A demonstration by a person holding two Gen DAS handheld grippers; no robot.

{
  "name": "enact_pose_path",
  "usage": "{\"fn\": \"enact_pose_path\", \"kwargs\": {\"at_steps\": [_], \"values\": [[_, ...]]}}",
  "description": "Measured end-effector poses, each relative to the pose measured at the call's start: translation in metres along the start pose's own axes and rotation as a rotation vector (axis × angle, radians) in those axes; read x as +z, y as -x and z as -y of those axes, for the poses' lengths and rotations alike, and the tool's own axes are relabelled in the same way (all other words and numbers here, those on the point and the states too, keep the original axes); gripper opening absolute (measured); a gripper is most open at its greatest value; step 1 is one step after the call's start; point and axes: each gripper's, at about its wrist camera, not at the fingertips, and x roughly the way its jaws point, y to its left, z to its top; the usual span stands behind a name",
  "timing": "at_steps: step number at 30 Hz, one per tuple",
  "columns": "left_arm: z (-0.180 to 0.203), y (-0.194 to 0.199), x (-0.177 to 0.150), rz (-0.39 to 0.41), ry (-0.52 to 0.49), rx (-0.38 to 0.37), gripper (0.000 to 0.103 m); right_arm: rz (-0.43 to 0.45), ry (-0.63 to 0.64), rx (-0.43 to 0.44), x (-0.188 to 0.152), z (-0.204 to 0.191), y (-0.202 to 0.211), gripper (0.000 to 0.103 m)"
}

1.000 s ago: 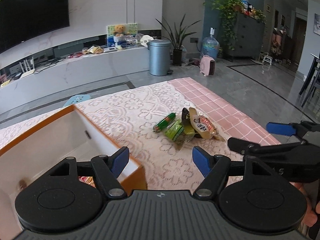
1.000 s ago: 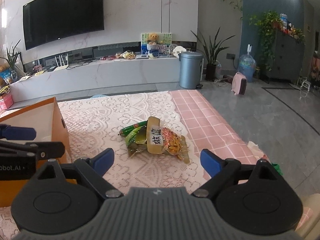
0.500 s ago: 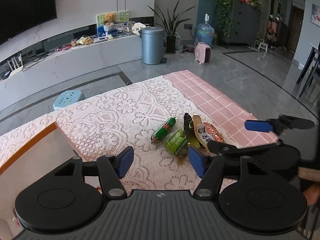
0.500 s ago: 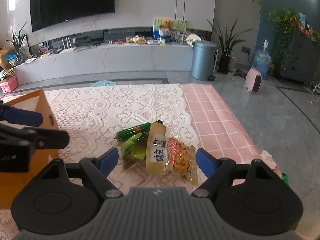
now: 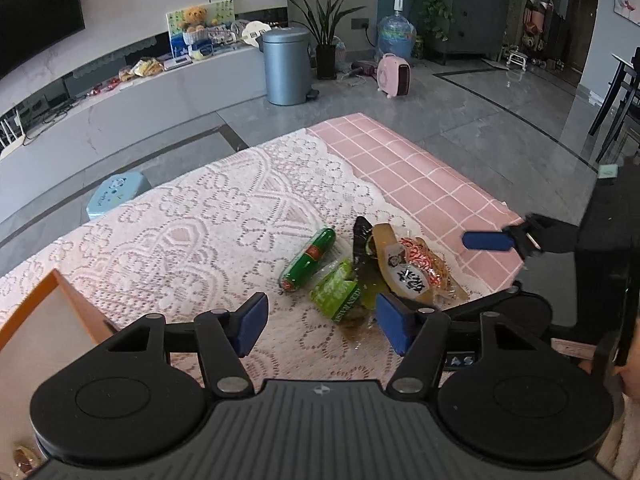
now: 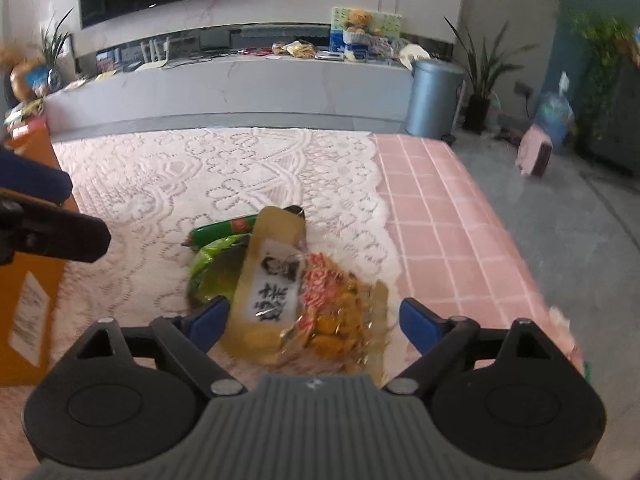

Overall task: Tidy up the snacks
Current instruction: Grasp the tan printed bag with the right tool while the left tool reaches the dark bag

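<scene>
A small pile of snacks lies on the lace cloth: a green sausage (image 5: 308, 266), a green packet (image 5: 336, 294) and a tan and orange packet (image 5: 408, 276). My left gripper (image 5: 322, 328) stands open just short of the green packet, nothing between its fingers. My right gripper (image 6: 314, 322) is low over the tan and orange packet (image 6: 276, 280). Its jaws are opening, with the packet lying between them and the pads not pressing it. In the left wrist view one of its blue pads (image 5: 486, 240) shows beyond the pile. An orange box (image 5: 60, 300) stands at the left.
The lace cloth (image 5: 200, 240) covers a pink checked tablecloth (image 5: 420, 172), whose edge drops off at the right. On the floor beyond stand a small blue stool (image 5: 116, 196), a grey bin (image 5: 286, 66) and a pink heater (image 5: 394, 76). The orange box (image 6: 28, 292) sits close left of the pile.
Both grippers have moved in and down toward the snack pile. The box has slid to the left edge of the left view. The right jaws narrowed, then widened around the tan packet.
</scene>
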Motion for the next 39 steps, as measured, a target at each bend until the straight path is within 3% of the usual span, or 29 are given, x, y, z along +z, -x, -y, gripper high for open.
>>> {"fn": "enact_pose_path", "kwargs": {"at_steps": [7,10,13,19,22,26,30,37,39], "values": [[0.009,-0.012,0.0,-0.022,-0.006,-0.012,0.073,-0.021,0.08,0.086,-0.004,0.001,-0.018,0.094],[0.01,-0.017,0.0,-0.031,-0.003,-0.014,0.073,-0.058,0.116,0.078,-0.006,-0.002,-0.022,0.076],[0.012,-0.02,-0.002,-0.038,-0.001,-0.02,0.072,-0.071,0.094,0.079,-0.007,0.002,-0.02,0.069],[0.014,-0.021,-0.003,-0.032,-0.008,-0.038,0.07,-0.061,-0.031,0.094,-0.008,0.023,-0.006,0.024],[0.017,-0.023,-0.003,-0.026,-0.008,-0.054,0.063,-0.056,-0.142,0.101,-0.01,0.039,0.001,0.024],[0.024,-0.025,-0.003,-0.009,-0.021,-0.079,0.062,-0.029,-0.214,0.078,-0.011,0.047,0.012,0.024],[0.029,-0.031,-0.001,-0.005,0.012,-0.137,0.062,-0.037,-0.299,0.125,-0.012,0.057,0.013,0.024],[0.033,-0.035,0.001,-0.005,0.075,-0.197,0.058,-0.096,-0.342,0.218,-0.02,0.061,0.015,0.024],[0.031,-0.038,0.002,-0.015,0.122,-0.222,0.058,-0.117,-0.311,0.202,-0.021,0.056,0.014,0.024]]}}
